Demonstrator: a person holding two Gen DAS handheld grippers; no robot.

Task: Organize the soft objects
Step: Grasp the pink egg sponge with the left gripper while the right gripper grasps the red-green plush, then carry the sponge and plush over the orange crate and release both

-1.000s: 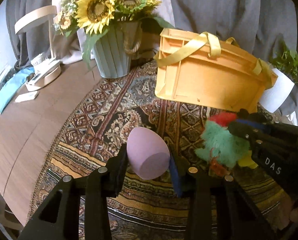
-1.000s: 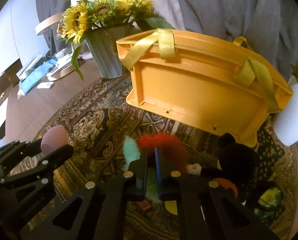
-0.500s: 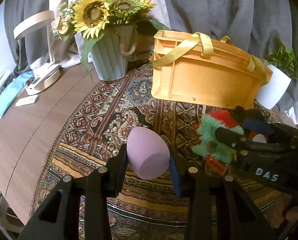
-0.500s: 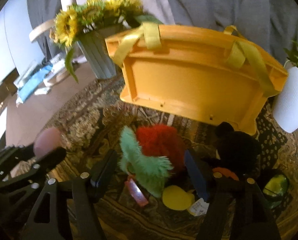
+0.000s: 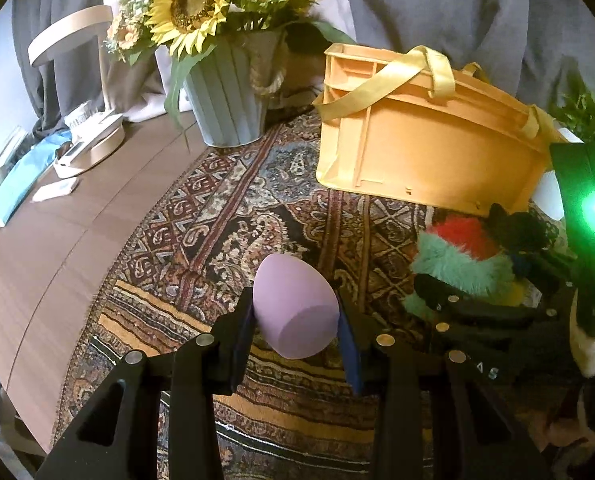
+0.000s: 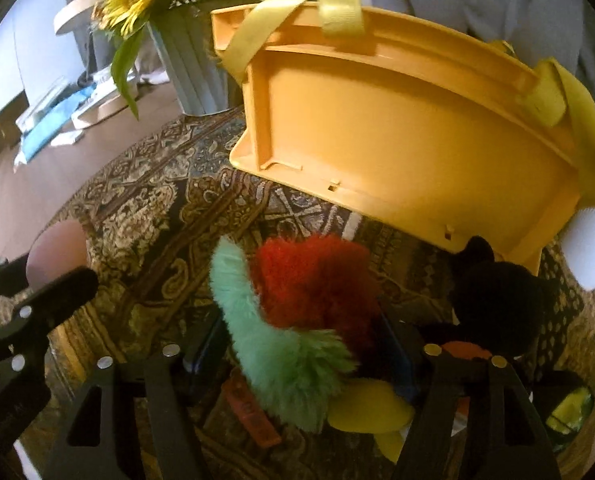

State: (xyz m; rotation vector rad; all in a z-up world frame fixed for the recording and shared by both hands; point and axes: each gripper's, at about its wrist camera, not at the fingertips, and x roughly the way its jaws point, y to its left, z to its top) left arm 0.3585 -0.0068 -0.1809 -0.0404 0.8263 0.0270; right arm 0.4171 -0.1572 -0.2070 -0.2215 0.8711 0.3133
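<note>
Lilac foam egg is clamped between the left gripper's fingers above the patterned rug; the red-and-green plush toy is straddled by the right gripper's spread fingers, before the yellow crate.

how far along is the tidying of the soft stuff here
Nothing looks finished: the pictures show no toy in the yellow crate, though its inside is hidden. In hand: the left gripper is shut on the purple sponge; the right gripper is open around the fluffy parrot toy. Left: grip the parrot and move both, plus the black plush beside it.
</note>
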